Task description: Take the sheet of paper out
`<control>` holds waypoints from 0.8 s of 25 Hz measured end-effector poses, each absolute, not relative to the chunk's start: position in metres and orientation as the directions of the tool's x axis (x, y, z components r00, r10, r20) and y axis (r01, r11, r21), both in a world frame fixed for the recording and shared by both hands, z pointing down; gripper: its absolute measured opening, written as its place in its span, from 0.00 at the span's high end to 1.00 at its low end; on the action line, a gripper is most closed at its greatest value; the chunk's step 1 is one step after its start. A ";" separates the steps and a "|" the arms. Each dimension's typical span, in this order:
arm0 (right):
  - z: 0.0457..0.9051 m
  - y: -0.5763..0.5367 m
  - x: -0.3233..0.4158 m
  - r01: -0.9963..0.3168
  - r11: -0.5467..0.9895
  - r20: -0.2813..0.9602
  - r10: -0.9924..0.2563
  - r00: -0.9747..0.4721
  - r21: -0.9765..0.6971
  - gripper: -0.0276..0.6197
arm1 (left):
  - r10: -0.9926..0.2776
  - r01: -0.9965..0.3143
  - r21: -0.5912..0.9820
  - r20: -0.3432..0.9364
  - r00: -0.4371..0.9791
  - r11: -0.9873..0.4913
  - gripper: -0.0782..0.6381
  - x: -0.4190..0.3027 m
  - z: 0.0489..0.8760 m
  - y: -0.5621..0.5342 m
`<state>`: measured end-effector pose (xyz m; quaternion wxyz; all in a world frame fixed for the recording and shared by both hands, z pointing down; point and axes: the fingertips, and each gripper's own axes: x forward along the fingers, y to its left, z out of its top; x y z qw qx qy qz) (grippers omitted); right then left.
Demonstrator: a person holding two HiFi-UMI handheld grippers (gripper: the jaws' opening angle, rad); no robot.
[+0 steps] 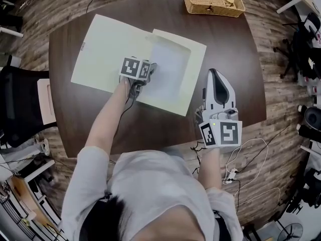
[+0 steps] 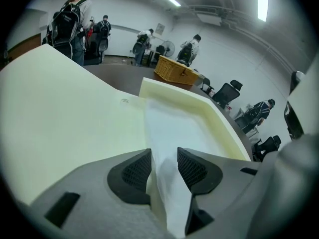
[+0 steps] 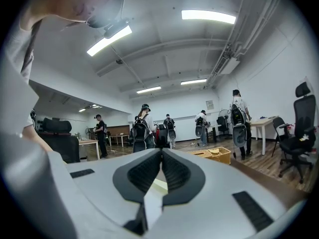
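- A person leans over a dark wooden table [image 1: 228, 49] with one gripper in each hand. One cream folder [image 1: 108, 49] lies open across the tabletop.
- One white sheet of paper [image 1: 168, 67] lies on the folder's right-hand leaf, near the middle of the table.
- The left gripper [image 1: 150, 73] angles down onto the sheet's near-left edge. Its jaws are spread wide. The paper's edge stands up between the black ribbed pads [image 2: 134, 171], with a gap on the right-hand side and no pinch on it.
- The right gripper [image 1: 214, 73] is held level off the folder's right edge, above bare table. Its jaws are closed tip to tip, with nothing held between them.
- One wicker basket [image 1: 214, 1] sits at the table's far edge, well apart from the folder, and nothing blocks the sheet.
- One black chair [image 1: 17, 104] stands at the table's left, and white cables [image 1: 246, 154] trail over the wood floor at right.
- Only the gripper views show the wider room, with several people [image 2: 70, 24] wearing backpacks and ceiling strip lights. Only the head view shows the whole folder.
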<state>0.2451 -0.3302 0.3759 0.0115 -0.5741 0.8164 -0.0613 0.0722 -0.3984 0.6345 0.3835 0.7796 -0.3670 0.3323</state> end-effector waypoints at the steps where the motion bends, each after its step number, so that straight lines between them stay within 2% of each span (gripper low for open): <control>1: 0.376 -0.330 0.246 -0.936 0.333 0.051 -0.939 -0.340 -0.113 0.93 | -0.312 -0.825 0.360 0.799 0.514 -0.437 0.66 0.074 0.635 -0.397; 5: 0.376 -0.330 0.251 -0.937 0.330 0.047 -0.940 -0.337 -0.114 0.93 | -0.308 -0.828 0.366 0.802 0.512 -0.425 0.67 0.076 0.635 -0.397; 8: 0.375 -0.330 0.253 -0.937 0.329 0.046 -0.941 -0.336 -0.115 0.93 | -0.292 -0.820 0.387 0.798 0.527 -0.421 0.72 0.081 0.634 -0.394; 15: 0.372 -0.328 0.259 -0.939 0.326 0.038 -0.943 -0.331 -0.113 0.93 | -0.304 -0.843 0.320 0.829 0.470 -0.432 0.87 0.082 0.640 -0.392; 20: 0.373 -0.325 0.260 -0.937 0.333 0.039 -0.940 -0.339 -0.110 0.93 | -0.310 -0.841 0.298 0.831 0.462 -0.452 0.88 0.083 0.639 -0.389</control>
